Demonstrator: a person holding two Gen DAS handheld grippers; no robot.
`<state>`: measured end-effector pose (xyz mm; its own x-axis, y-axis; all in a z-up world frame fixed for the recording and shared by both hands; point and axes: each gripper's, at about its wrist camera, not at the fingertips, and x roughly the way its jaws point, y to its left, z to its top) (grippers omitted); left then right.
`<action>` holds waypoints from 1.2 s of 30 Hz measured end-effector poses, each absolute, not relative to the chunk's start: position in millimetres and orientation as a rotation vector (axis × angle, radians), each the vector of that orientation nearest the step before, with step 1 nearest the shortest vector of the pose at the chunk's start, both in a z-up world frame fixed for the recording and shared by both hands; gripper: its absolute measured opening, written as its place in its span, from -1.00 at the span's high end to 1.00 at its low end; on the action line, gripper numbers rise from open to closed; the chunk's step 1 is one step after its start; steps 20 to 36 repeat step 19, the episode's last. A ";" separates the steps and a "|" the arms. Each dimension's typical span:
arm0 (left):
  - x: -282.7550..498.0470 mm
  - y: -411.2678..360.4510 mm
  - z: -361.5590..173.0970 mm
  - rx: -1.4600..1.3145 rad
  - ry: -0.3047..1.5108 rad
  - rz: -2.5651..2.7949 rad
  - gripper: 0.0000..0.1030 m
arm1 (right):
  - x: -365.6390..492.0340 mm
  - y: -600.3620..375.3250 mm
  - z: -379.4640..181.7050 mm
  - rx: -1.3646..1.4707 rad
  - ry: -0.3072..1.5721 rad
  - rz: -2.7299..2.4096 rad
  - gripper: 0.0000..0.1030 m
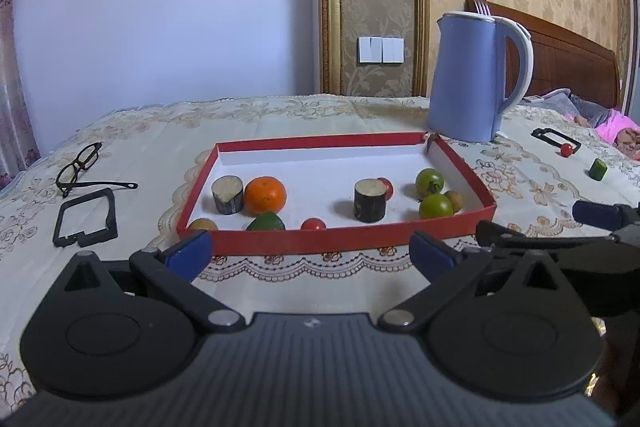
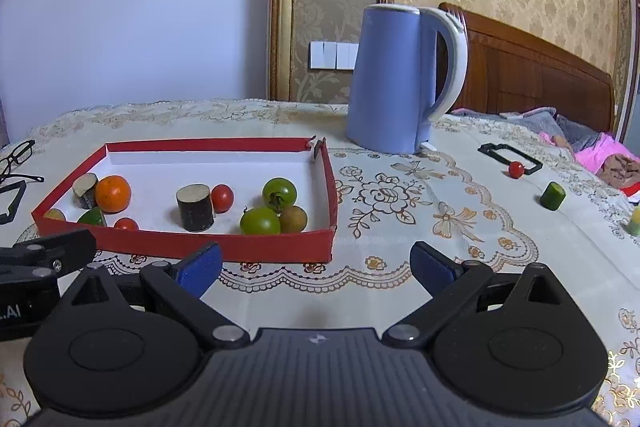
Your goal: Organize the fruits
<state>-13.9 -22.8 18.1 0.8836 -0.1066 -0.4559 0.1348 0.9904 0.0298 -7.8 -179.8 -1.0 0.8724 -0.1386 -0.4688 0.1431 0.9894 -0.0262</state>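
A red-walled tray [image 1: 344, 239] [image 2: 280, 247] on the table holds an orange [image 1: 265, 195] [image 2: 113, 193], two green tomatoes [image 1: 435, 206] [image 2: 260, 221], red cherry tomatoes [image 1: 313, 224] [image 2: 222, 197], two dark cylinder pieces [image 1: 369, 201] [image 2: 195, 207] and other small fruit. Outside it, to the right, lie a red cherry tomato [image 2: 516, 169] [image 1: 566, 149] and a green cucumber piece [image 2: 553, 195] [image 1: 598, 169]. My left gripper [image 1: 312, 257] is open and empty before the tray's front wall. My right gripper [image 2: 316, 267] is open and empty, right of the tray's front corner.
A blue kettle [image 1: 476, 75] [image 2: 400, 79] stands behind the tray's right corner. Glasses [image 1: 80, 165] and a black frame [image 1: 86, 219] lie left. Another black frame [image 2: 510, 157] lies right. A yellow-green piece [image 2: 635, 221] sits at the far right edge. A bed is beyond.
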 end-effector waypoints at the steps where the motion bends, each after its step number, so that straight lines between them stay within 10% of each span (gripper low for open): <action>1: -14.8 -23.1 18.5 0.061 0.475 -0.122 -1.00 | -9.3 -179.2 -1.2 0.005 0.484 -0.149 -0.96; 36: -15.0 -16.3 16.8 0.099 0.439 0.003 -1.00 | -14.6 -177.0 0.7 0.039 0.473 -0.156 -0.96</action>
